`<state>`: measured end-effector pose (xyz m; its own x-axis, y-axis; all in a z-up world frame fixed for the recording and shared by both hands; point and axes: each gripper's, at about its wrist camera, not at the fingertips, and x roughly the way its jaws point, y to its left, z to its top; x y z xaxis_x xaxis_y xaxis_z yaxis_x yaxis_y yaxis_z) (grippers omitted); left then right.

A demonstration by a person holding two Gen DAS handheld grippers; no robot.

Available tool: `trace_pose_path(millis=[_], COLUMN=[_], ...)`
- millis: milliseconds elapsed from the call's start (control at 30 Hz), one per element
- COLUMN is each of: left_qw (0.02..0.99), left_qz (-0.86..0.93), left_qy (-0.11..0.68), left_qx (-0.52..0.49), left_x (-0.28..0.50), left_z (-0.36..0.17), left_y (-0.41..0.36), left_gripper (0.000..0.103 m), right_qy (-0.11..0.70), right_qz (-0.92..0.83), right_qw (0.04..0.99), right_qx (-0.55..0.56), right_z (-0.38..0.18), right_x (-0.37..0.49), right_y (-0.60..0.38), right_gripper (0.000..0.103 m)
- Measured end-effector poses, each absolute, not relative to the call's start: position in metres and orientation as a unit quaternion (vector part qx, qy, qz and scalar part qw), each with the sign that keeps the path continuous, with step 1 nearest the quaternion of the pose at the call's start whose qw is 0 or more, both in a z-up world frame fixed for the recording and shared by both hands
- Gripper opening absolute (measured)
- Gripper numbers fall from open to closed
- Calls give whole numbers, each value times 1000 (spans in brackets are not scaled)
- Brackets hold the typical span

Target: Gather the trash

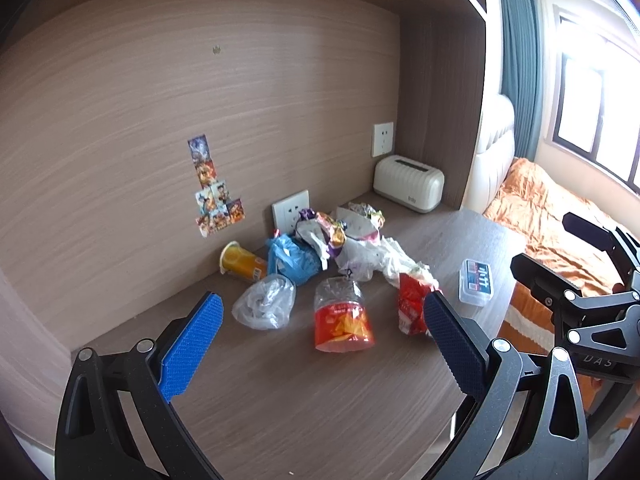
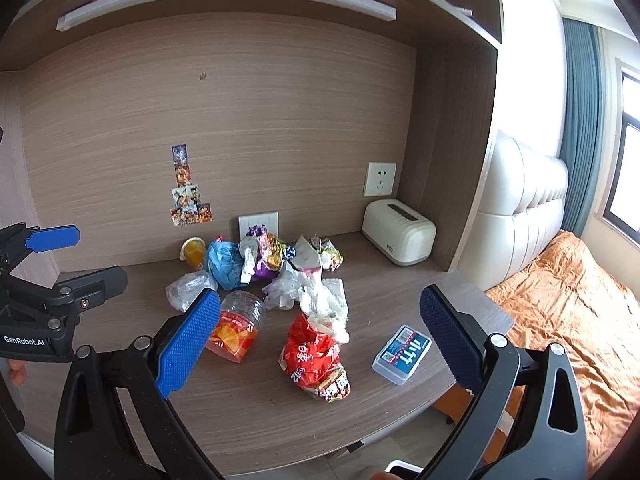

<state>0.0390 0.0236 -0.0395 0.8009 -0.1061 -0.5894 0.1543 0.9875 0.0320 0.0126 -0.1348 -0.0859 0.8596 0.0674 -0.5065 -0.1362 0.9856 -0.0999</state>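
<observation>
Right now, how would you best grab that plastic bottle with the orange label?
The bottle lies on its side, apart from the heap. I'd probably come from above with the open right gripper, fingers across the crumpled clear upper half, which looks narrow and soft.

Matt wood-grain desk [image 2: 248,412], crinkled glossy wrappers [image 2: 316,360]

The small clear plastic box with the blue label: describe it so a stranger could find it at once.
Start at the wooden desk and find the cream toaster-shaped case in its back right corner. Come forward along the right edge to the small clear plastic box, lying flat and apart from the trash pile. Unlike the crumpled bags and wrappers, it is rigid, rectangular and has a blue label with white characters.
</observation>
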Motion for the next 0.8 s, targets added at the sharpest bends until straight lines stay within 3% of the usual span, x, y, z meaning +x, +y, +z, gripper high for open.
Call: trace_pose_path(millis=[800], left_qw=[906], left_qz=[-139], left_qy=[395], left_qx=[57], left_x=[138], left_z=[-131], left_y=[10], left_gripper=[98], right_qy=[344], right_qz=[-20], right_qw=[937], right_qx=[-55], right_z=[-175], right_x=[81], right_y=[-137], right_gripper=[100])
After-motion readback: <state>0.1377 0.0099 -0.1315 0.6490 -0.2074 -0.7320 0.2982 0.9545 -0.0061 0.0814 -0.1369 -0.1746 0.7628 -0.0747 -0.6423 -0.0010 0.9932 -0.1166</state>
